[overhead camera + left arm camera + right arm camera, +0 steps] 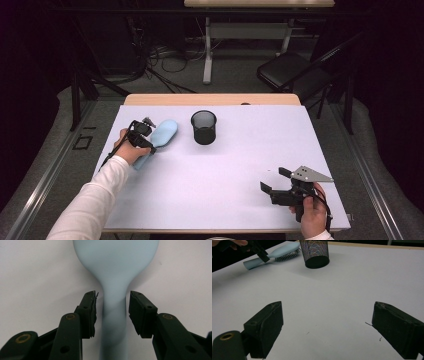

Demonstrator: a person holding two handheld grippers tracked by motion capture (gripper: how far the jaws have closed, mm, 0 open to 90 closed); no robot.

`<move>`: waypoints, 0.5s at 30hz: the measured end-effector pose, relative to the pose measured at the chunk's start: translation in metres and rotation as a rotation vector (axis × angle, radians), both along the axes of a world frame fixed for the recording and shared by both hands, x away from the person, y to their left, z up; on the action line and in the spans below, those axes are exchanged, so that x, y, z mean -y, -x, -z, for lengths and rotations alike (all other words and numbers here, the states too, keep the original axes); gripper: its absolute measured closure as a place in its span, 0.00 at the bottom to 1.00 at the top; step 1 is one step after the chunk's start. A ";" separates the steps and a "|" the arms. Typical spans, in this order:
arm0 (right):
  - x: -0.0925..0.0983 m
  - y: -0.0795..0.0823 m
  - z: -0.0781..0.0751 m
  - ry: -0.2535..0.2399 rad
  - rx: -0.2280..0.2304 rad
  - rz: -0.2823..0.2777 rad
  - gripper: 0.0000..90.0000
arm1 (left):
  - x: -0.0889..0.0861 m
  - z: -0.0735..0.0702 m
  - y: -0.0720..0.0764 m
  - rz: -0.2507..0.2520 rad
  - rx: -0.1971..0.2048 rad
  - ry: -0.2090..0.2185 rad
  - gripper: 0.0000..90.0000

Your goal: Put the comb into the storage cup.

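Left gripper view: left claw (112,312) straddles the hairbrush (115,270) handle, jaws apart, not yet pinching, lined up for a grip. Brush lies flat upper left on the desk (240,165), beside the mesh cup (204,127). Right claw (278,181) waits wide open, lower right.

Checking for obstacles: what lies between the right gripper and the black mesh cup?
Nothing: the right gripper view shows bare white table from the right gripper to the black mesh cup.

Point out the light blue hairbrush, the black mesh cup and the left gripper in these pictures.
light blue hairbrush (114,312), left gripper view, on its handle between the jaws.
black mesh cup (204,127), high view, on its outer mesh wall.
left gripper (112,312), left gripper view, midway between its jaw tips, astride the handle.
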State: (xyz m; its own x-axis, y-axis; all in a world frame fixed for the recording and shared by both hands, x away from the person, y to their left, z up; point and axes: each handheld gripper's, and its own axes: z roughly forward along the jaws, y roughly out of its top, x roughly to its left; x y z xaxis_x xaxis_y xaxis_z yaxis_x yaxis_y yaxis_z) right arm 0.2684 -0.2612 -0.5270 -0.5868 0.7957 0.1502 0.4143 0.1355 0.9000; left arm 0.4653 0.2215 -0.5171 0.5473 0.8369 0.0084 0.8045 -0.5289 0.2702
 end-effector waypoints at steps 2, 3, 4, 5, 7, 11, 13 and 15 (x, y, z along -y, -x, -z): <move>0.000 0.000 0.000 0.000 0.001 0.000 0.11 | 0.001 0.001 0.000 0.009 -0.002 -0.006 0.65; 0.000 0.000 0.000 -0.001 -0.001 -0.001 0.11 | 0.001 0.001 0.000 0.009 -0.002 -0.006 0.66; 0.000 0.000 0.000 0.002 0.001 0.000 0.11 | 0.001 0.001 -0.001 0.008 -0.001 -0.006 0.66; 0.000 0.000 0.000 0.001 0.002 0.000 0.11 | 0.002 0.002 -0.001 0.010 0.000 -0.004 0.66; 0.000 0.000 0.000 0.001 -0.001 -0.001 0.11 | 0.002 0.003 -0.002 0.011 0.000 -0.007 0.66; 0.000 0.000 0.000 0.002 -0.002 -0.002 0.11 | 0.002 0.005 -0.003 0.012 -0.007 -0.004 0.67; 0.000 0.000 0.000 0.000 0.000 -0.002 0.11 | 0.003 0.007 -0.003 0.011 -0.009 -0.002 0.68; 0.000 0.000 0.000 -0.001 0.000 -0.002 0.11 | 0.002 0.009 -0.003 0.012 -0.013 -0.001 0.69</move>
State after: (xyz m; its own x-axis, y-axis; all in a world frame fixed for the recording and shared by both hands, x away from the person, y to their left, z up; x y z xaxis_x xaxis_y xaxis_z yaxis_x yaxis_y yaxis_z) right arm 0.2685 -0.2609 -0.5273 -0.5883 0.7944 0.1507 0.4140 0.1358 0.9001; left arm 0.4686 0.2193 -0.5256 0.5574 0.8303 0.0015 0.8017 -0.5386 0.2592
